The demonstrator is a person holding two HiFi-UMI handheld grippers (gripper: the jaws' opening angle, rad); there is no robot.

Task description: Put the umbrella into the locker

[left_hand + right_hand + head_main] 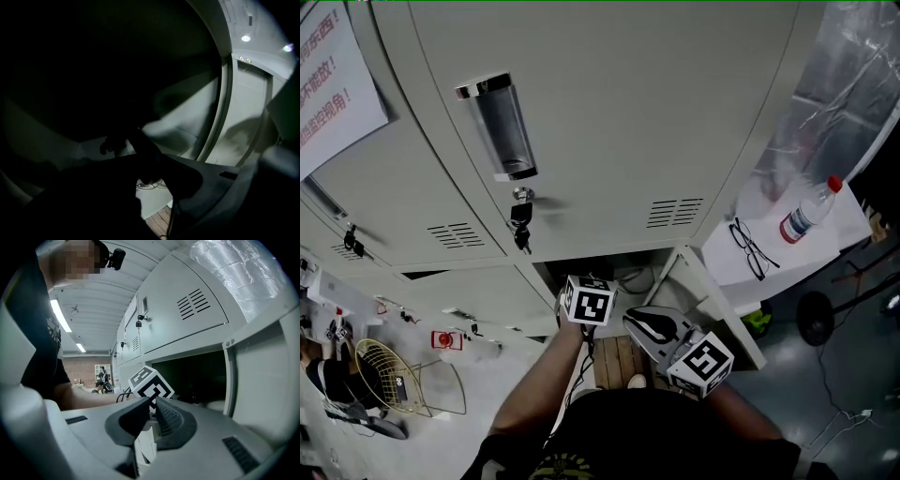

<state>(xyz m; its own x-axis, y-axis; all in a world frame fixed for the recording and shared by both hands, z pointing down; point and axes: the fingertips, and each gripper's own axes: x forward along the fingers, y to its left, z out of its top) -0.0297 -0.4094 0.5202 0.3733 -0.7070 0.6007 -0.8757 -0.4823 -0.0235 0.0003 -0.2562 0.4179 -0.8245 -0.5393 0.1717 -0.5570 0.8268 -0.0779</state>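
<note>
The lower locker compartment (pixel 609 272) stands open, its door (pixel 717 305) swung out to the right. My left gripper reaches into it; in the head view only its marker cube (pixel 588 302) shows at the opening. In the left gripper view it is very dark: a black rod-like shape, apparently the umbrella (pixel 140 143), runs out from between the jaws of my left gripper (pixel 154 164) toward the grey inner wall (pixel 187 112). My right gripper (pixel 630 316) hovers just outside the opening, shut and empty (pixel 151 404).
Keys (pixel 521 225) hang from the lock of the closed door above. To the right, a water bottle (pixel 806 214) and glasses (pixel 750 248) lie on a white surface (pixel 830 248). A wire fan guard (pixel 389 380) sits at lower left. Wooden slats (pixel 614 361) cover the floor below.
</note>
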